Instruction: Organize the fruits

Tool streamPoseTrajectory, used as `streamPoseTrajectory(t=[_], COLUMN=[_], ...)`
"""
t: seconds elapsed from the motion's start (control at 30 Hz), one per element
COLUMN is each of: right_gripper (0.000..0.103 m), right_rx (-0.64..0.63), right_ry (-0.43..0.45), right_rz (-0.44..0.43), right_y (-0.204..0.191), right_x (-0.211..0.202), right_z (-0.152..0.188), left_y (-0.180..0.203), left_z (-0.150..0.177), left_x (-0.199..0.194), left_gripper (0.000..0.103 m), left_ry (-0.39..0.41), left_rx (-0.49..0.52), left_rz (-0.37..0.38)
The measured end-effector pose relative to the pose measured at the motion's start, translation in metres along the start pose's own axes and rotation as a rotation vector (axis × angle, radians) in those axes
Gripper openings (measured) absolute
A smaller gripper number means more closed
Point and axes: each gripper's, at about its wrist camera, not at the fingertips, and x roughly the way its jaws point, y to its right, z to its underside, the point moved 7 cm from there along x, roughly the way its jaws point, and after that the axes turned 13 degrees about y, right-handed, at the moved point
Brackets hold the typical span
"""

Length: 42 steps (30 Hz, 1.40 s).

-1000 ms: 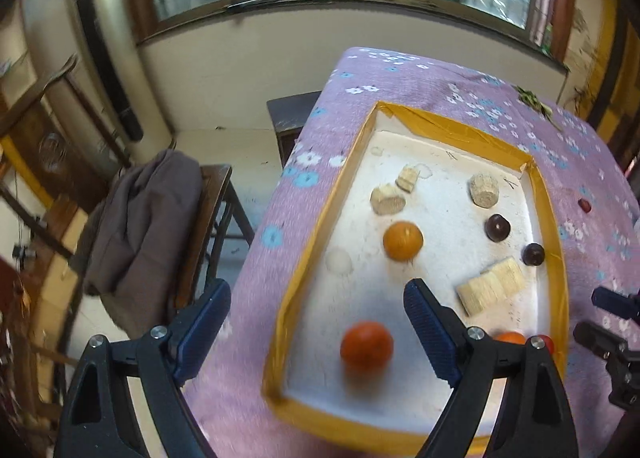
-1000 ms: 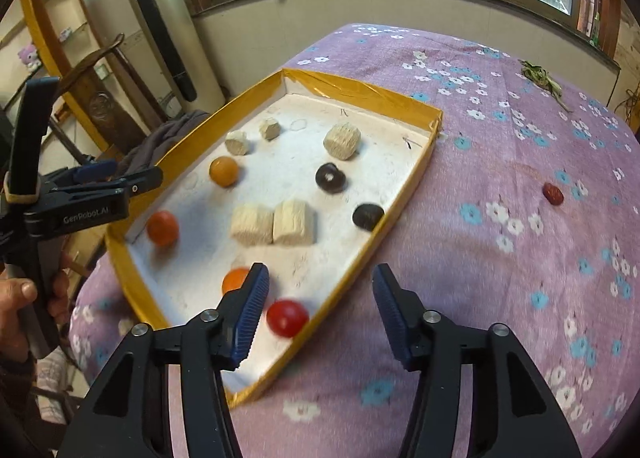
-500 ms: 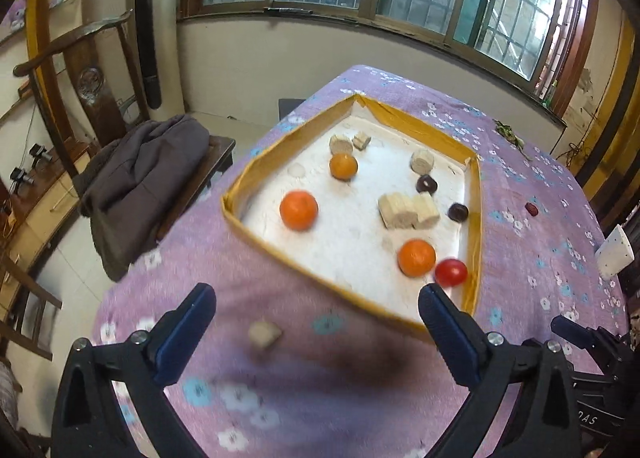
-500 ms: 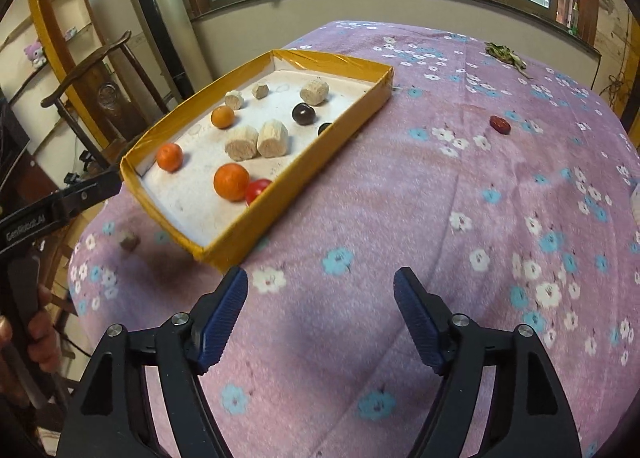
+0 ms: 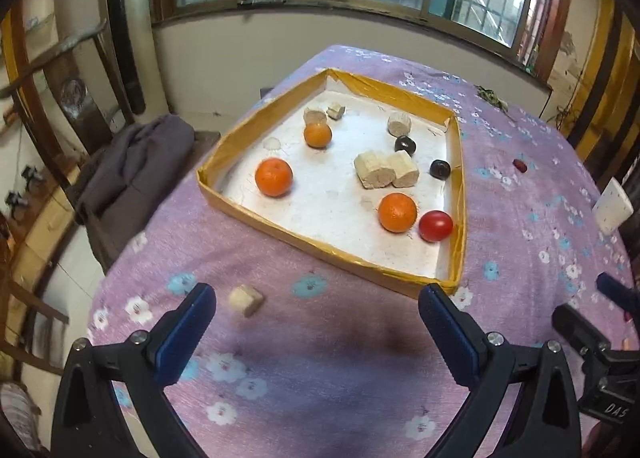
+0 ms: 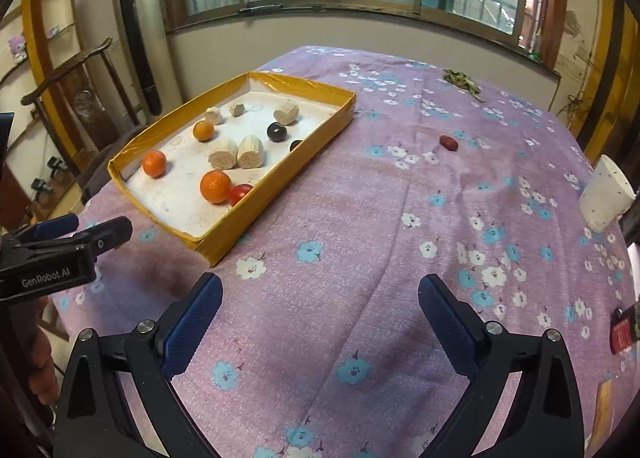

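A yellow-rimmed tray (image 5: 328, 250) (image 6: 224, 234) on the purple flowered cloth holds three oranges (image 5: 274, 177) (image 5: 397, 212) (image 5: 317, 134), a red tomato (image 5: 435, 225), two dark fruits (image 5: 440, 169), and several pale sugarcane chunks (image 5: 386, 169). One pale chunk (image 5: 245, 300) lies on the cloth in front of the tray. A red date (image 6: 448, 142) lies on the cloth right of the tray. My left gripper (image 5: 316, 322) is open and empty, above the cloth before the tray. My right gripper (image 6: 320, 318) is open and empty, right of the tray's near corner.
A white cup (image 6: 606, 193) stands at the table's right edge. Green leaves (image 6: 462, 79) lie at the far side. A wooden chair with a grey garment (image 5: 136, 165) stands left of the table. The left gripper's body (image 6: 60, 254) shows at the left in the right wrist view.
Both grippers have pulled back from over the tray toward the table's near side and stay open. The tray and a loose chunk on the cloth now show in full.
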Motion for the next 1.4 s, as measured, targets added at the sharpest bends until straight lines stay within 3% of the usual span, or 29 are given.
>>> streamPoseTrajectory(t=[0.17,0.37,0.53,0.63,0.8,1.4], right_gripper=[0.101,0.103,0.103,0.103,0.103,0.103], right_rx=[0.004,0.000,0.011,0.020,0.014,0.001], right_ry=[0.004,0.020,0.006,0.000,0.015,0.004], right_rz=[0.043,0.064,0.069,0.073,0.082,0.099], right_y=[-0.004,-0.015,-0.020,-0.022,-0.027,-0.029], right_x=[-0.008,-0.014,-0.014,-0.013,-0.016,-0.015], right_z=[0.001,0.001,0.007,0.008,0.006,0.007], left_y=[0.005,0.005,-0.008,-0.014,-0.014,-0.011], left_z=[-0.007,-0.013,-0.018,-0.019,-0.016,-0.019], left_x=[-0.012,-0.018,-0.027,-0.029,-0.031,-0.039], left_gripper=[0.102,0.102,0.102,0.102,0.102,0.102], left_ry=[0.072,0.102,0.162,0.177,0.173,0.180], left_rx=[0.098,0.097,0.071,0.088,0.113,0.053], left_rz=[0.020,0.027,-0.065,-0.084,-0.053,0.031])
